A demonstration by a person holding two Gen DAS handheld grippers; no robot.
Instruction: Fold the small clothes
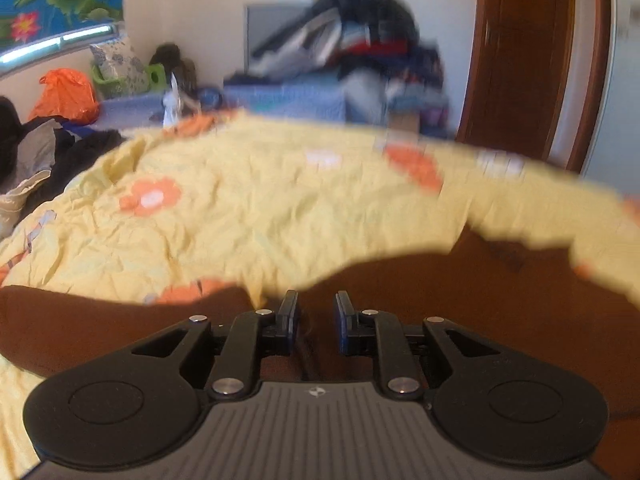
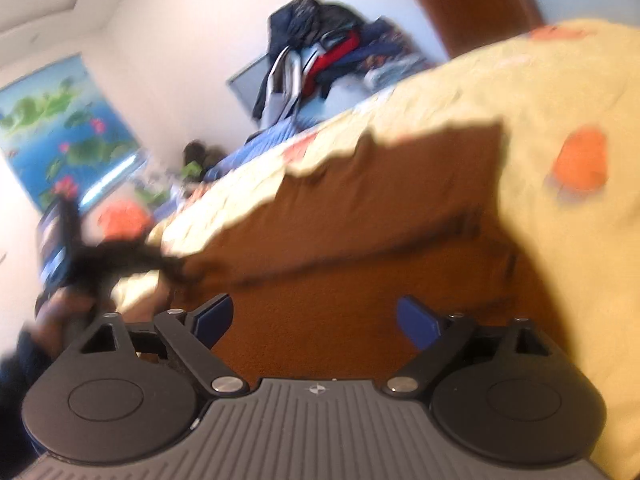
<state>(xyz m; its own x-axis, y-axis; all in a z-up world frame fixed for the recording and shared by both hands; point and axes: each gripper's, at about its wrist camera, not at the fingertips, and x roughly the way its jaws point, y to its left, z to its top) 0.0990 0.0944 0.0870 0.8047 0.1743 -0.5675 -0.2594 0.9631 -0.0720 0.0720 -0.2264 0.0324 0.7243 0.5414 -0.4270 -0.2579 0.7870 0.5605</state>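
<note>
A brown garment (image 1: 440, 292) lies spread on a yellow flowered bedspread (image 1: 248, 208). My left gripper (image 1: 317, 312) hangs just over its near part, with the jaws a narrow gap apart and nothing clearly between them. In the right wrist view the same brown garment (image 2: 380, 248) fills the middle, with a dark seam line across it. My right gripper (image 2: 314, 316) is wide open above it and holds nothing. The left gripper and the hand holding it show blurred at the left edge (image 2: 80, 256). Both views are motion-blurred.
A pile of dark and grey clothes (image 1: 44, 152) lies at the bed's left edge. An orange bag (image 1: 66, 96) and a heap of clothes on a blue cover (image 1: 352, 52) stand behind the bed. A brown door (image 1: 532, 60) is at right.
</note>
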